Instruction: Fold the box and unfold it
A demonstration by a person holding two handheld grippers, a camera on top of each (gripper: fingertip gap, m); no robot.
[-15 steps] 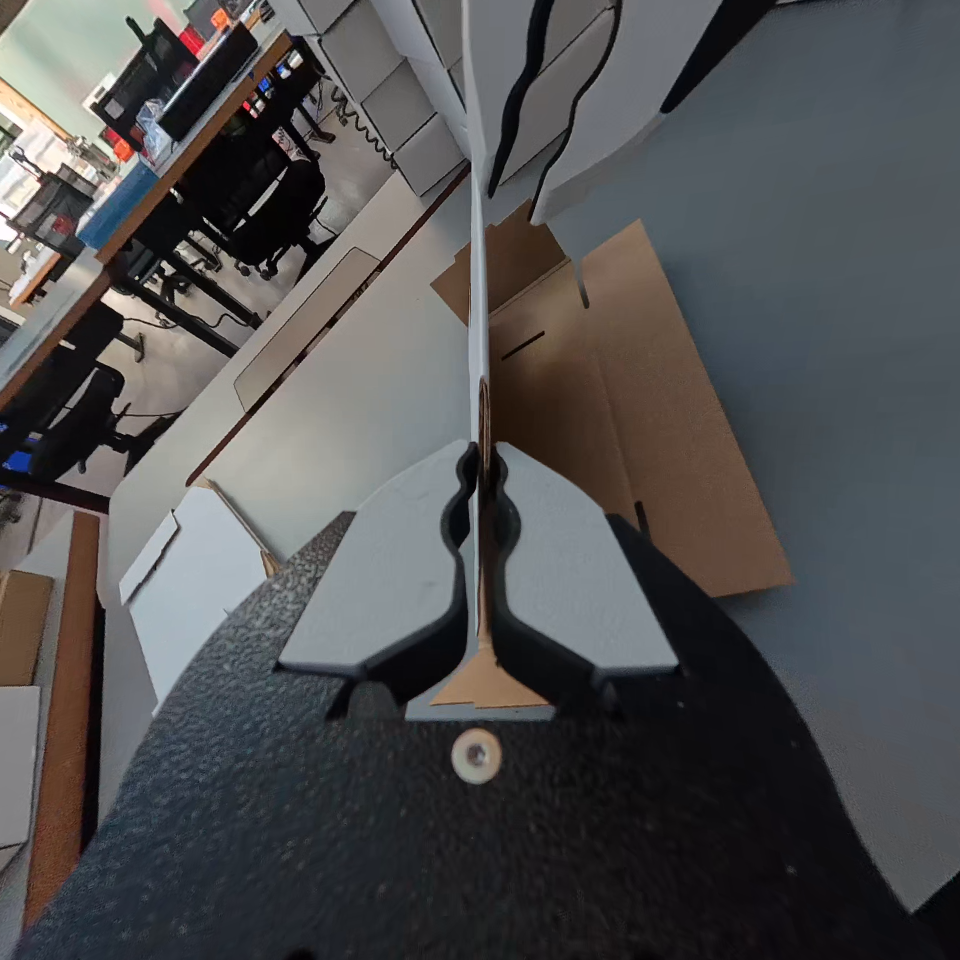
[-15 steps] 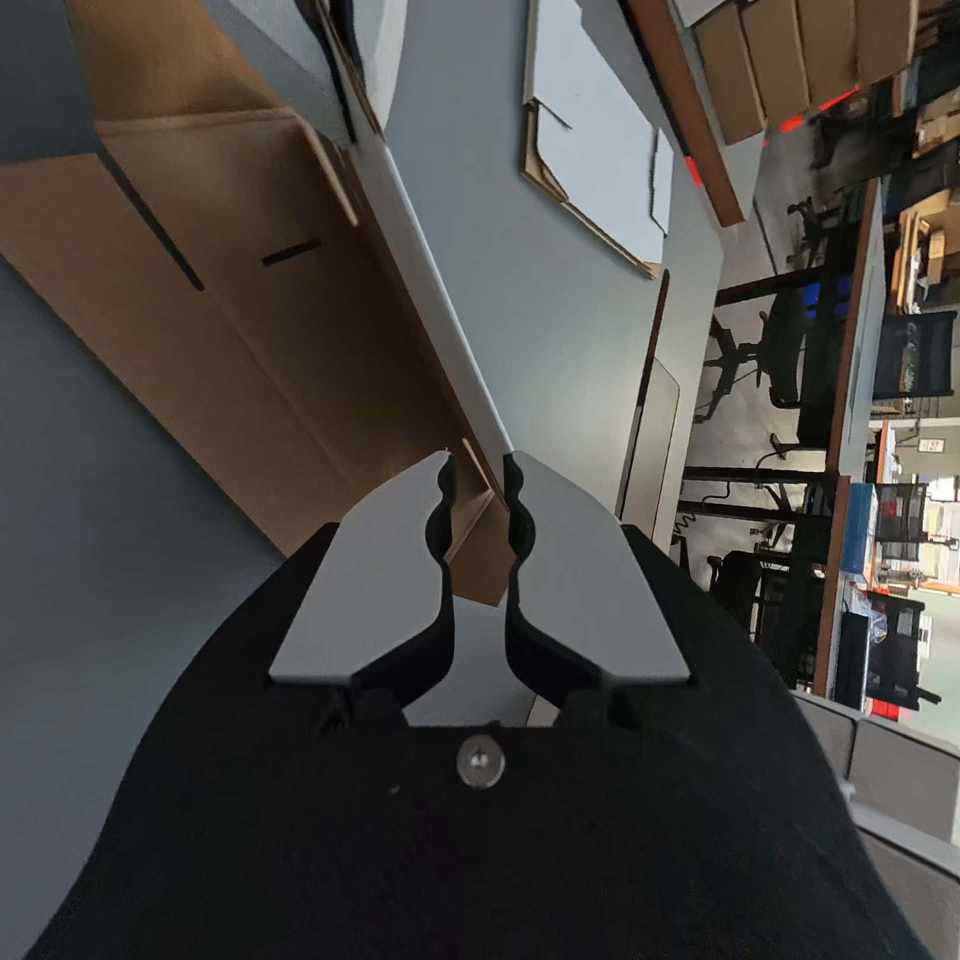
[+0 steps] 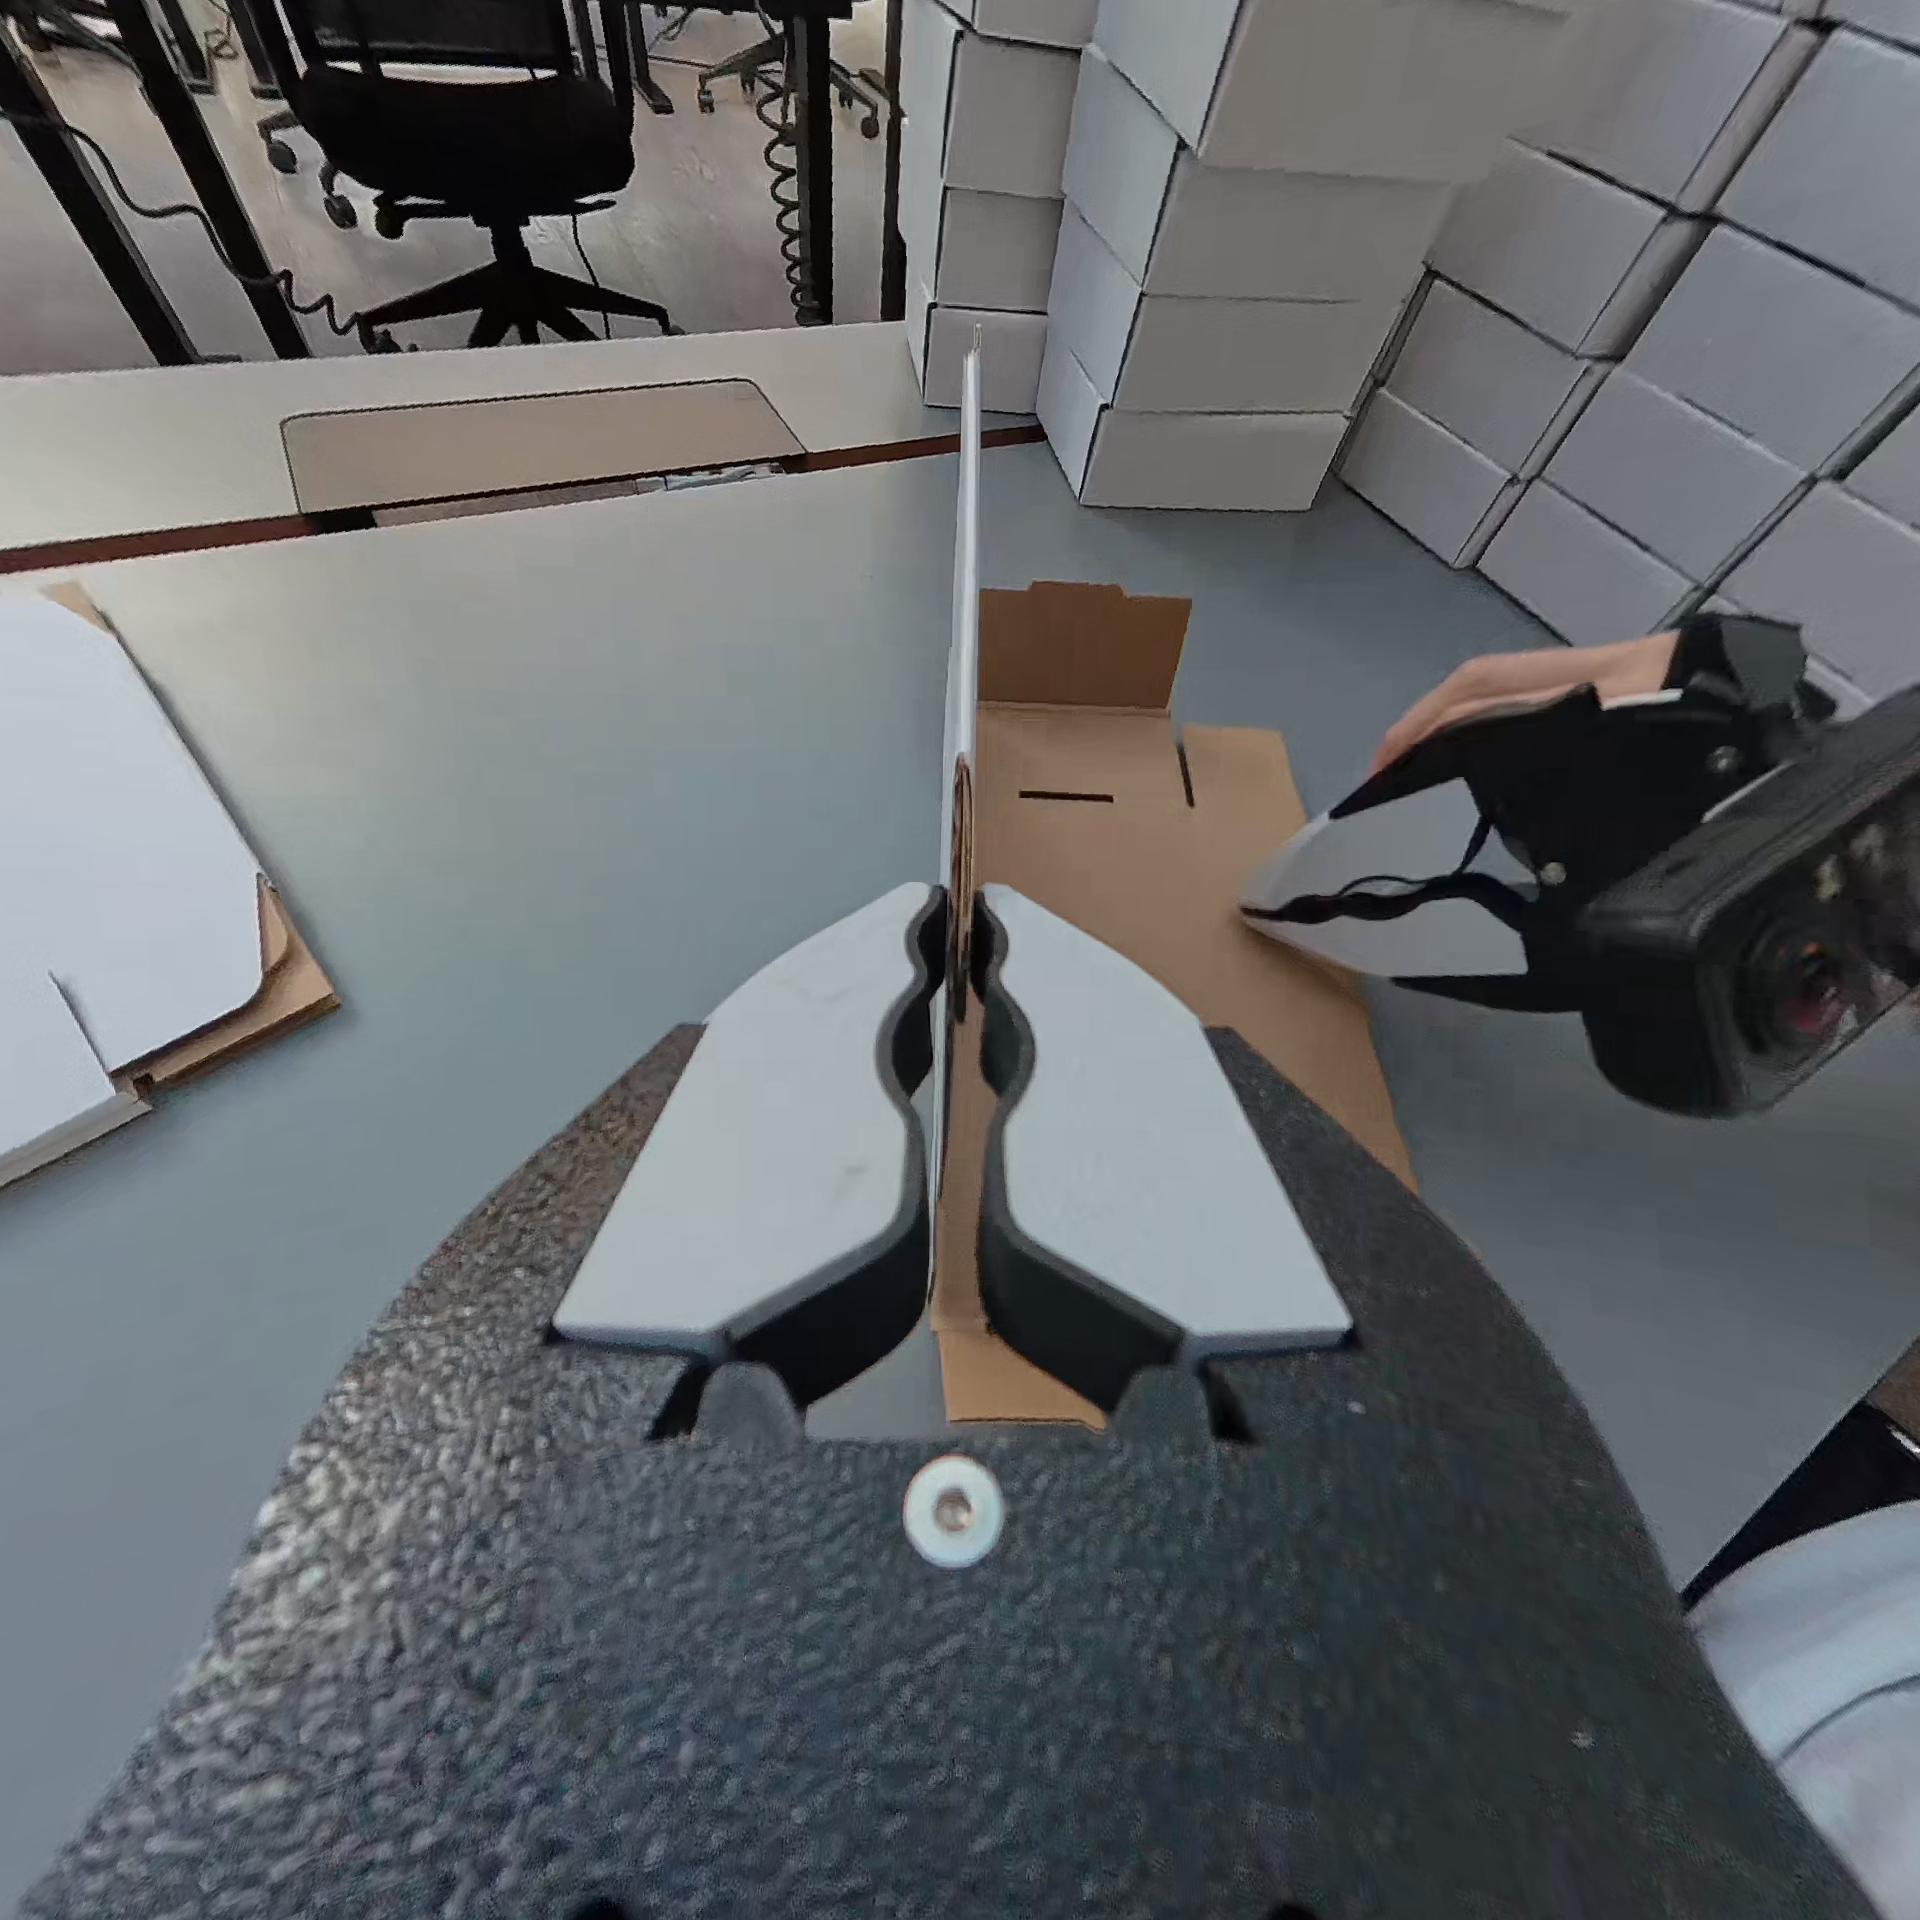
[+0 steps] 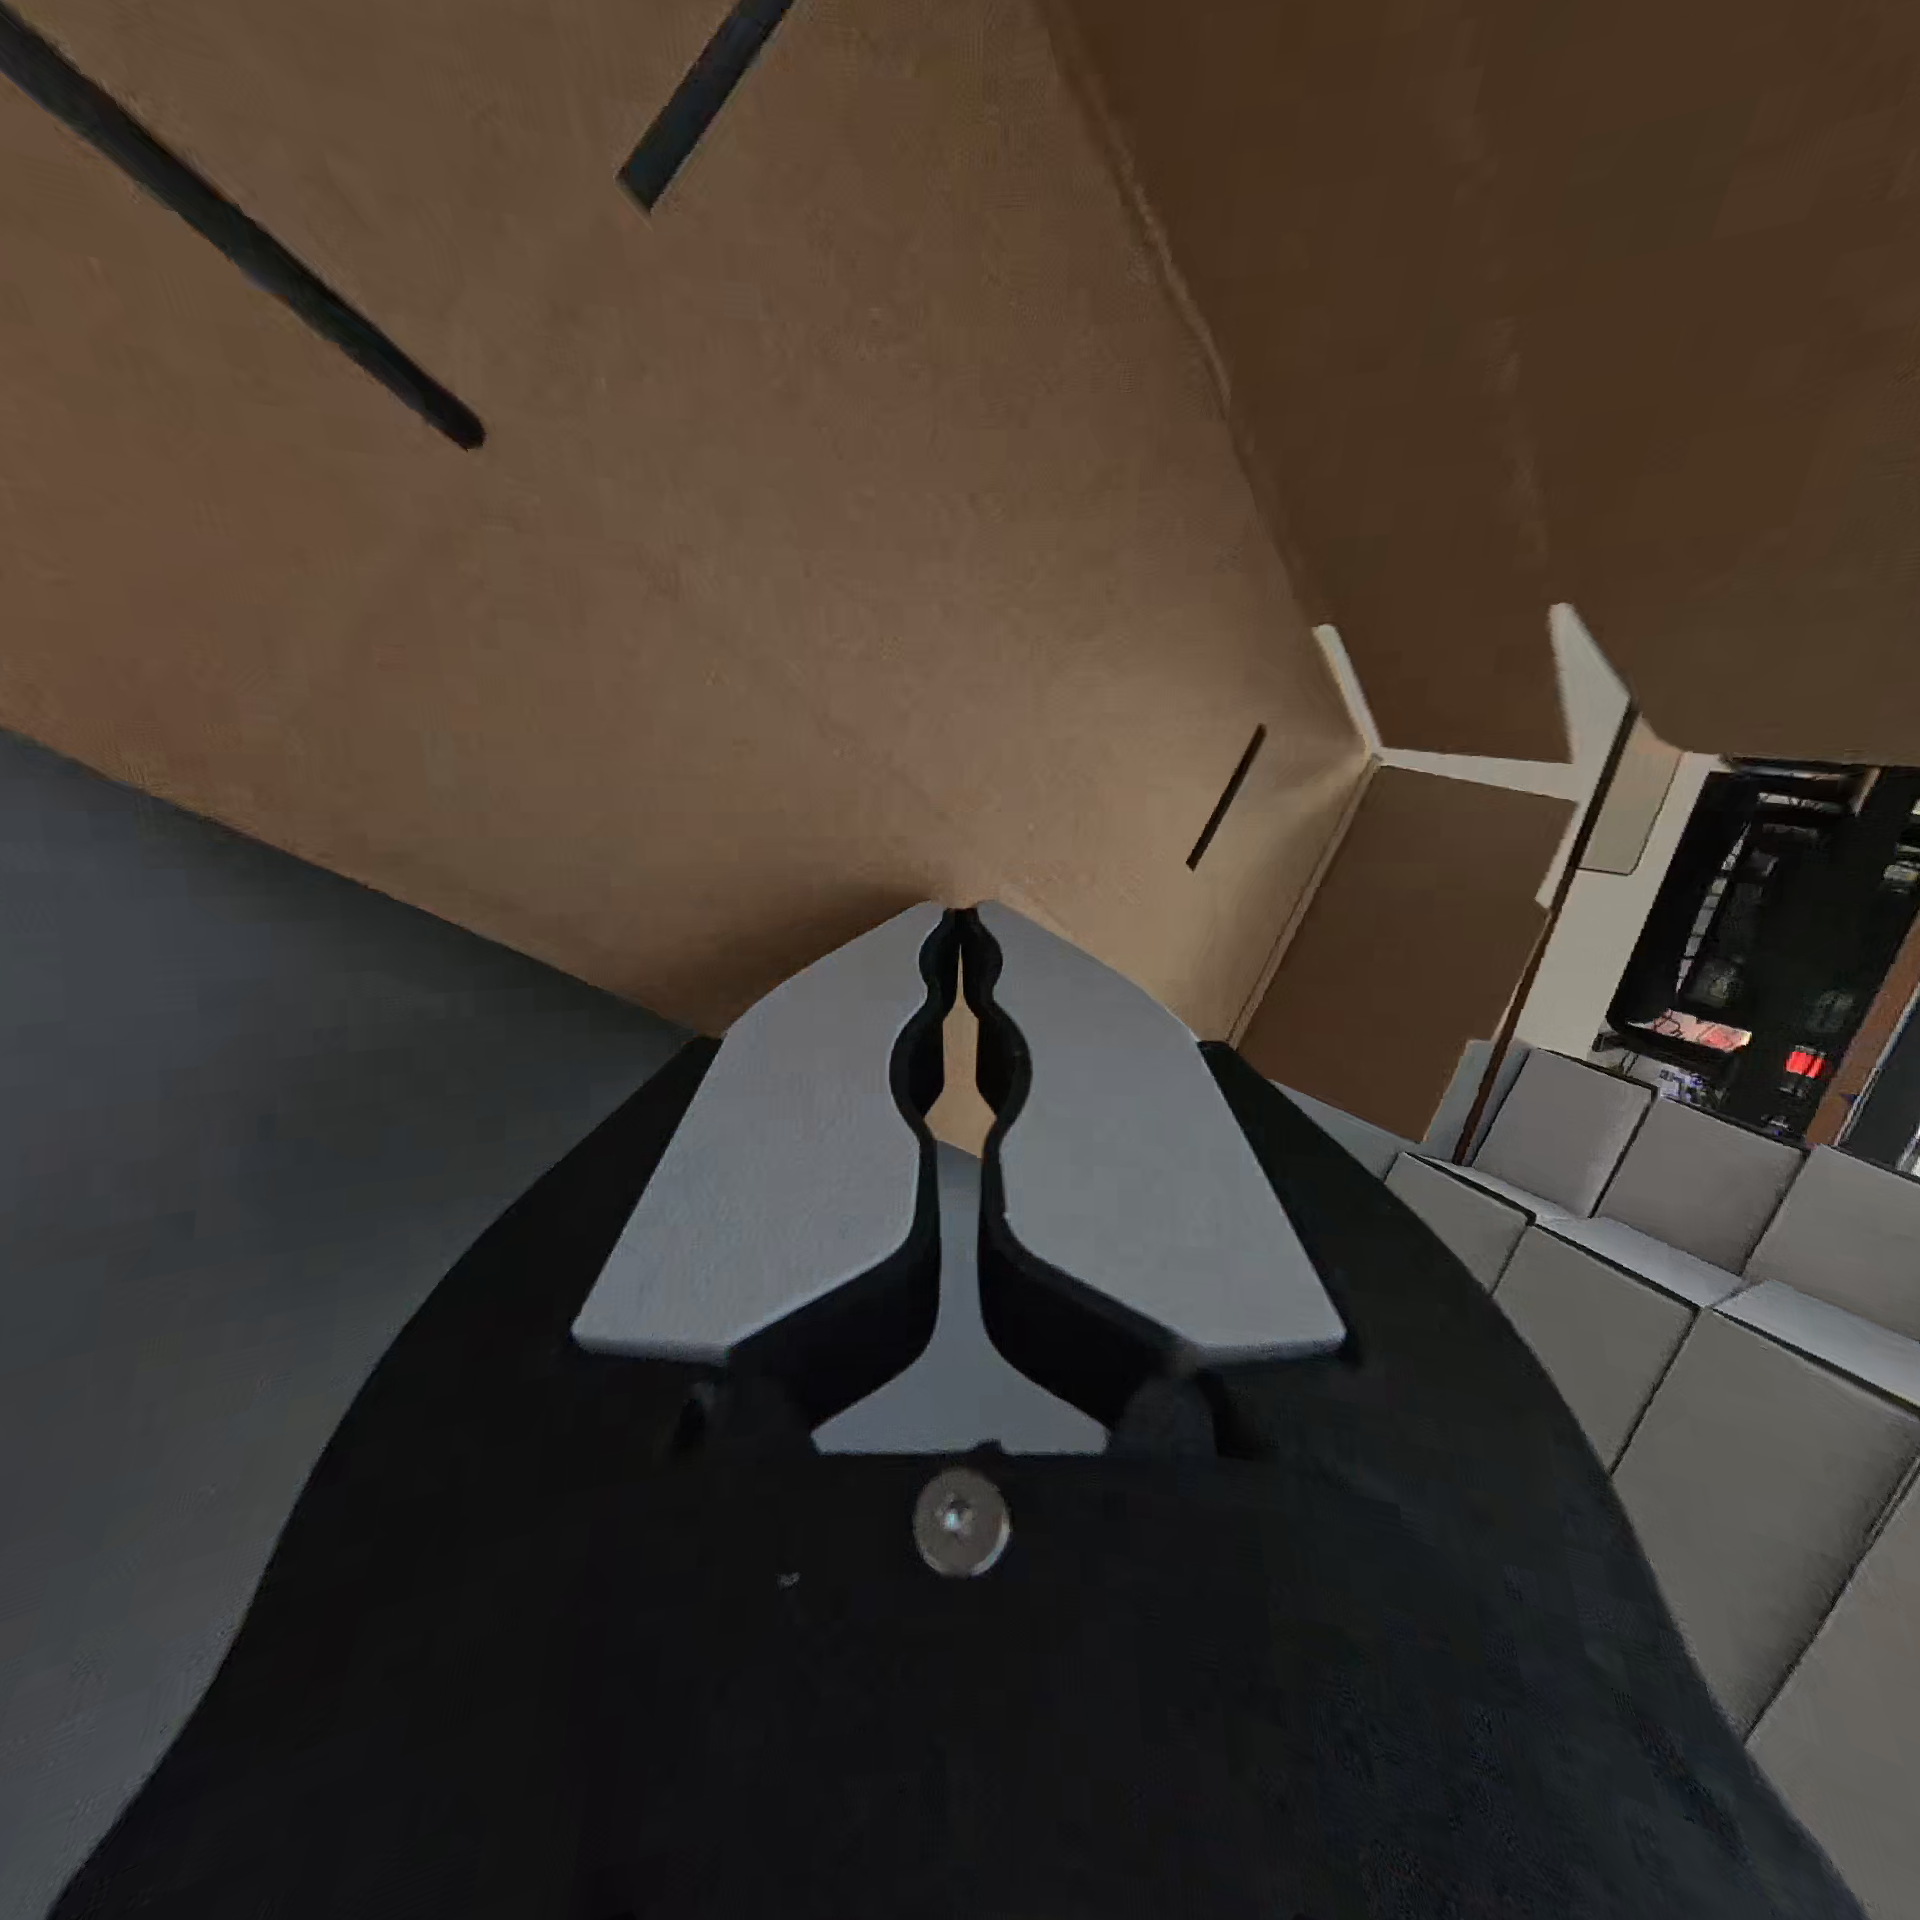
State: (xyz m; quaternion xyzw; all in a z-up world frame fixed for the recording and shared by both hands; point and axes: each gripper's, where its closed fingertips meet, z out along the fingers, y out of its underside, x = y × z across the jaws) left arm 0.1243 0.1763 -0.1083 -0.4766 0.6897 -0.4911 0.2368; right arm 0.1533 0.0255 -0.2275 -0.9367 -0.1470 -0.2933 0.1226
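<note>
A grey table (image 3: 540, 748) carries everything. A brown cardboard box (image 3: 1236, 935), unfolded, lies flat near its middle, inner side up, with one panel (image 3: 961, 644) raised upright on edge. At the table's left edge lies a pile of flat sheets (image 3: 114, 831), white on top, brown underneath. White boxes (image 3: 1558, 312) stand stacked along the far right side. Beyond the far edge runs a pale desk (image 3: 468, 416).
</note>
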